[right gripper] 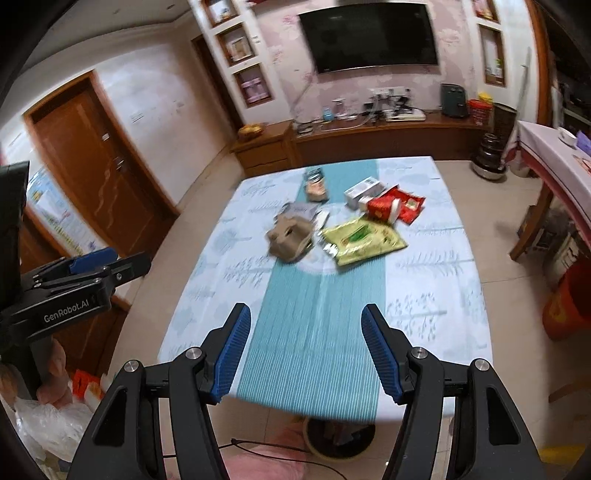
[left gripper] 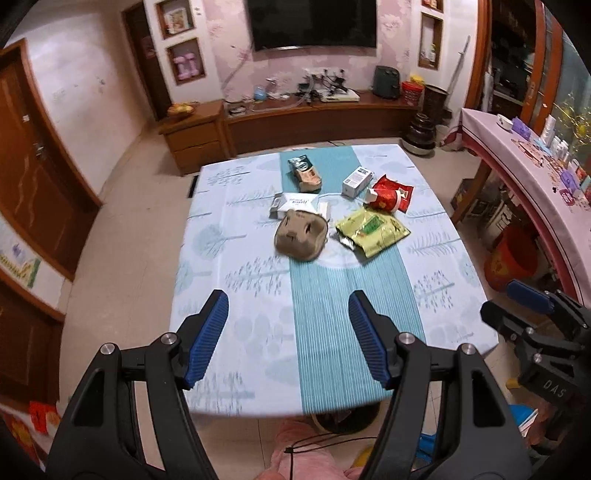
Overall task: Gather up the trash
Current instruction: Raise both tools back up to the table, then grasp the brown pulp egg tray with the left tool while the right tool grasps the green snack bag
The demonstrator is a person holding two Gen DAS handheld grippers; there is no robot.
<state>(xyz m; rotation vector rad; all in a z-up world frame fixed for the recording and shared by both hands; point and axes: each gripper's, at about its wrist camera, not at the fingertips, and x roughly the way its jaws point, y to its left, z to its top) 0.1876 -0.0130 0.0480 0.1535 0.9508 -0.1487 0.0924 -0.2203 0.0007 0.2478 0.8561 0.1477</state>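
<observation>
Grippers: left gripper and right gripper both spread wide, holding nothing, at the bottom of each view.
Surface: table under a pale blue tree-print cloth with a teal striped band down the middle.
Room: dark TV on a pink wall, upper centre; wooden door at left.
Count: seven pieces of trash — one tan crumpled bag, one green packet, one red wrapper, two boxes, two pouches.
Trash: clustered mid-frame on the far half — crumpled, some pieces touching.

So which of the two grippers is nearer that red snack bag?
Right, though only slightly. The red snack bag lies far across the table, toward the right side. The right gripper and the left gripper both hover open over the near edge.
</observation>
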